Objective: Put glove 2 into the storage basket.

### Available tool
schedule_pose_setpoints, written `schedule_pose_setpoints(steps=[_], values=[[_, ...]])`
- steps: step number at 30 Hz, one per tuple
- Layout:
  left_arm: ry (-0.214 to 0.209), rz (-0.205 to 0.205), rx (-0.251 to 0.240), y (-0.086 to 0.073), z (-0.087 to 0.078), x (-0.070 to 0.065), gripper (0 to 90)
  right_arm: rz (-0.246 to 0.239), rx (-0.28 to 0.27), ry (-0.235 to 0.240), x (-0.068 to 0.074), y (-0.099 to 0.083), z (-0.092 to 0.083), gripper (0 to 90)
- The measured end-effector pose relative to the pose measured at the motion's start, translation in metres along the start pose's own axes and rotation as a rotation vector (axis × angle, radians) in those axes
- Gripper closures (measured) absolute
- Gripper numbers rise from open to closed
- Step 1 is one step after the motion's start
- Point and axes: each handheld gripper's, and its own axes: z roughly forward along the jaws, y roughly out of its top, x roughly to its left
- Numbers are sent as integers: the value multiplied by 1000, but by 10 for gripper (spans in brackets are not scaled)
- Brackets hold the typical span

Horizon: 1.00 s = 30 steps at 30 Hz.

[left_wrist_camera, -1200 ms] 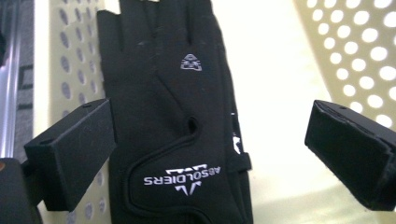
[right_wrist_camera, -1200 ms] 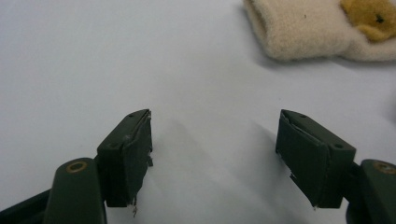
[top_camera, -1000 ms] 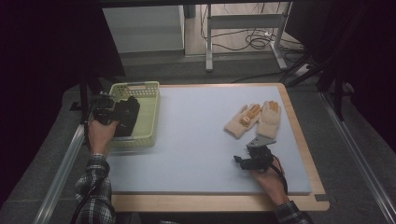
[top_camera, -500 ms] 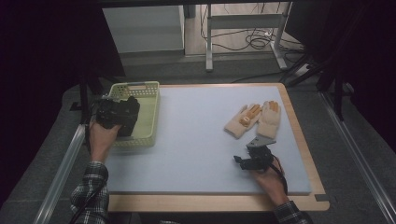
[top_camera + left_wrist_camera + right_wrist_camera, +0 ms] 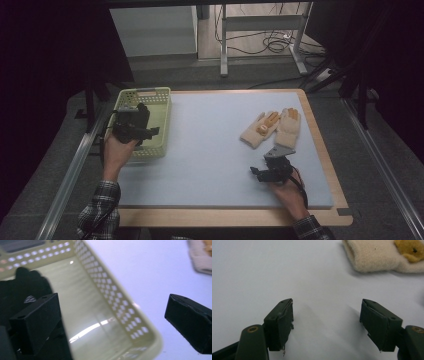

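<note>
Lying in the basket (image 5: 120, 302): a black item (image 5: 22, 290).

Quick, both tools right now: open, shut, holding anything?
Left tool: open, empty, over the basket.
Right tool: open, empty, near the gloves.

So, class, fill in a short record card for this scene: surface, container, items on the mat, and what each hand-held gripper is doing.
surface: pale blue mat on a wooden table
container: yellow-green perforated basket, left side, dark item inside
items on mat: pair of cream gloves with orange patches, right side
left hand-held gripper: over the basket, jaws wide open, holding nothing
right hand-held gripper: low over the mat near the gloves, open, empty
</note>
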Motion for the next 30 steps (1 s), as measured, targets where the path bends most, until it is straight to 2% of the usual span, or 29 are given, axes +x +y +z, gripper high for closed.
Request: schedule_pose_setpoints(steps=[9, 20, 24, 30], values=[[-65, 91, -13, -1, 4, -39, 11, -1, 0, -1, 0, 0, 0, 264], [-147, 159, -47, -7, 10, -77, 11, -1, -1, -3, 0, 0, 0, 264], [-189, 179, -59, -15, 12, -92, 12, -1, 0, -2, 0, 0, 0, 264], [-211, 218, -56, -35, 22, -113, 12, 3, 1, 2, 0, 0, 0, 263]])
